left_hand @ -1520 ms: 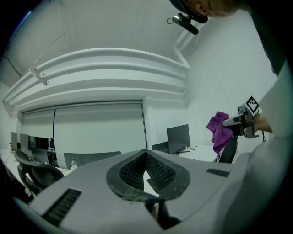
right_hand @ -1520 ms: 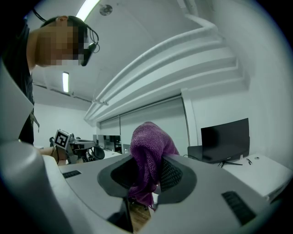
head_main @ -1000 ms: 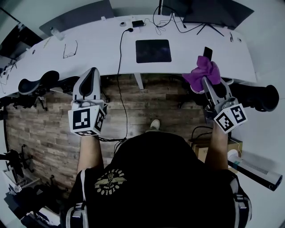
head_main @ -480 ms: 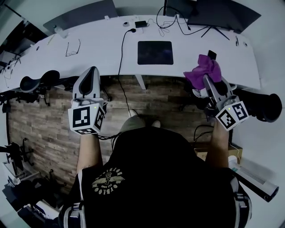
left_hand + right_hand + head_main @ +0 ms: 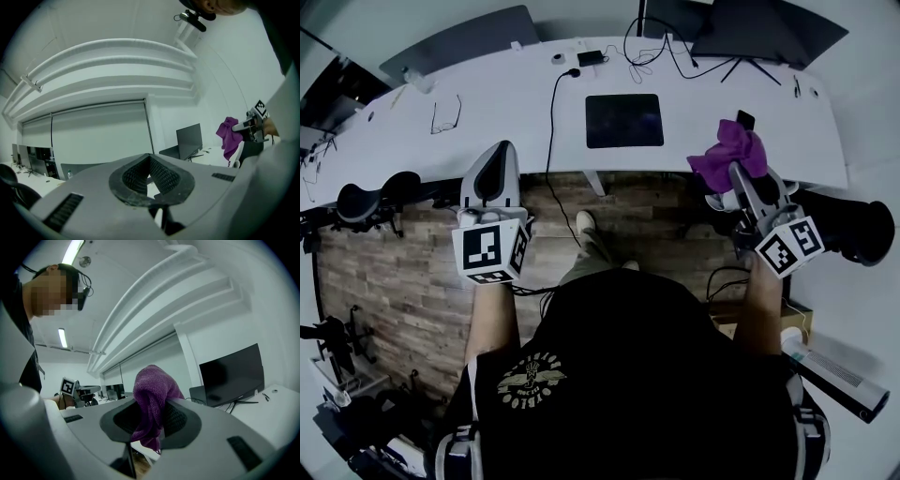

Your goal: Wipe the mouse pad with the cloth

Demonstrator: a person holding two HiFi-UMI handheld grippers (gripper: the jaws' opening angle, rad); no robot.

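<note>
Right gripper fingers grasp the cloth bunched, carried toward the pad on the surface (wiping not yet begun). Left gripper fingers clenched, empty, held aside.
</note>
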